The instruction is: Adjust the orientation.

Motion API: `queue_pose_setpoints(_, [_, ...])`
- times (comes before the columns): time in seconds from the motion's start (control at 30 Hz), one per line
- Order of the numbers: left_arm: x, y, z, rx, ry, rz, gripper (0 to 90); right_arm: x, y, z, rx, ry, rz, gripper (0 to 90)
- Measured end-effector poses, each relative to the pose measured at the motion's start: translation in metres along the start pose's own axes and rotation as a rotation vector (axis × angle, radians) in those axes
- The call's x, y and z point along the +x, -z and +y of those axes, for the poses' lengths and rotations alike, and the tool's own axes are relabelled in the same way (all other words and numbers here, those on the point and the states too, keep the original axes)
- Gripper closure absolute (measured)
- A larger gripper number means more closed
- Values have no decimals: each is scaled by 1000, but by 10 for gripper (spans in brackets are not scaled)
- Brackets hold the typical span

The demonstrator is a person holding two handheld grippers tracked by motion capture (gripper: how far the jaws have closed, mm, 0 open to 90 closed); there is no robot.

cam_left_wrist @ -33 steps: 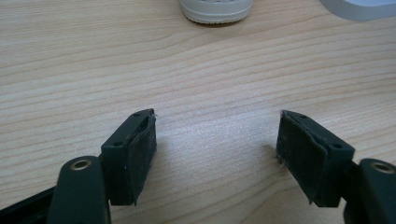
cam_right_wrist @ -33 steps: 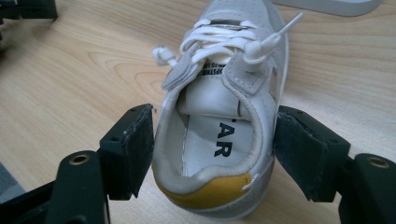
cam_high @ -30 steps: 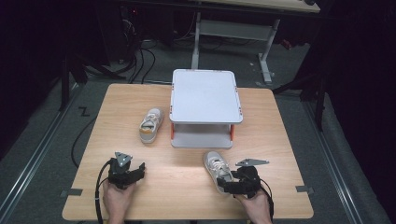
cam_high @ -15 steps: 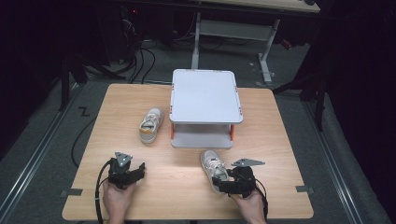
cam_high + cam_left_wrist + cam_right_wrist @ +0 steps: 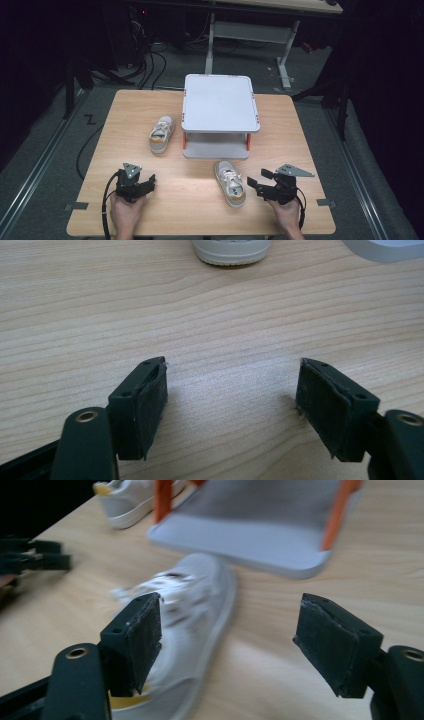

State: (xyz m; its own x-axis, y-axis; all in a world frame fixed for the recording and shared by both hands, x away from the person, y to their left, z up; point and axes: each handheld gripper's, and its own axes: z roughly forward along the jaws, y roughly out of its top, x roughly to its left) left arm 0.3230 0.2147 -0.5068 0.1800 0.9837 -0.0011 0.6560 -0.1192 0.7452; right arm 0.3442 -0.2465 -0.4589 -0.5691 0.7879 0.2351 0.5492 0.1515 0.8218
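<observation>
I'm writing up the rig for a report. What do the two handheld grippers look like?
Both the left gripper and the right gripper are black, each with two blocky jaws faced with dark, worn pads and fixed with small screws. A metal-ringed hole sits at each jaw's base. Each carries a grey three-cornered plate on top, and a black cable trails from each. The person's hands are bare; no sleeves show.

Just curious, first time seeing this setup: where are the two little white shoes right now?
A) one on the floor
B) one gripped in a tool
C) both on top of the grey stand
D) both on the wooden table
D: one shoe lies left of the stand, the other shoe in front of it, both on the table.
</observation>
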Motion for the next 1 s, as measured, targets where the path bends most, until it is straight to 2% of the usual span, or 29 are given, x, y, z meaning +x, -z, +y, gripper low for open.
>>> queue_pose_setpoints(0.07, [0, 0, 0, 0, 0, 0, 289, -11, -2, -1, -10, 4, -67, 288])
queue_pose_setpoints(0.13, [0, 0, 0, 0, -1, 0, 288, -19, -4, -2, -12, 43, -162, 290])
queue_pose_setpoints(0.27, [0, 0, 0, 0, -3, -2, 288, -40, -9, -3, 24, 46, -233, 279])
queue_pose_setpoints(0.3, [0, 0, 0, 0, -3, -3, 285, -48, -12, -5, 58, 35, -260, 259])
queue_pose_setpoints(0.37, [0, 0, 0, 1, -3, -7, 280, -52, -13, -5, 73, 32, -269, 252])
queue_pose_setpoints(0.4, [0, -1, 0, 2, -6, -11, 267, -57, -15, -7, 94, 32, -290, 247])
queue_pose_setpoints(0.57, [0, -2, 2, 6, -16, -28, 240, -63, -20, -10, 123, 53, -326, 243])
queue_pose_setpoints(0.7, [0, -4, 4, 9, -43, -47, 237, -66, -21, -11, 132, 49, -333, 243])
queue_pose_setpoints(0.77, [-1, -6, 5, 5, -43, -51, 242, -67, -21, -11, 133, 52, -335, 243])
queue_pose_setpoints(0.87, [0, -7, 9, 21, -39, -62, 260, -70, -26, -14, 162, 66, -349, 242])
queue_pose_setpoints(0.93, [2, -7, 13, 36, -25, -90, 279, -71, -27, -14, 171, 60, -348, 237])
queue_pose_setpoints(1.0, [1, -7, 16, 32, -26, -98, 287, -72, -27, -14, 173, 58, -346, 242])
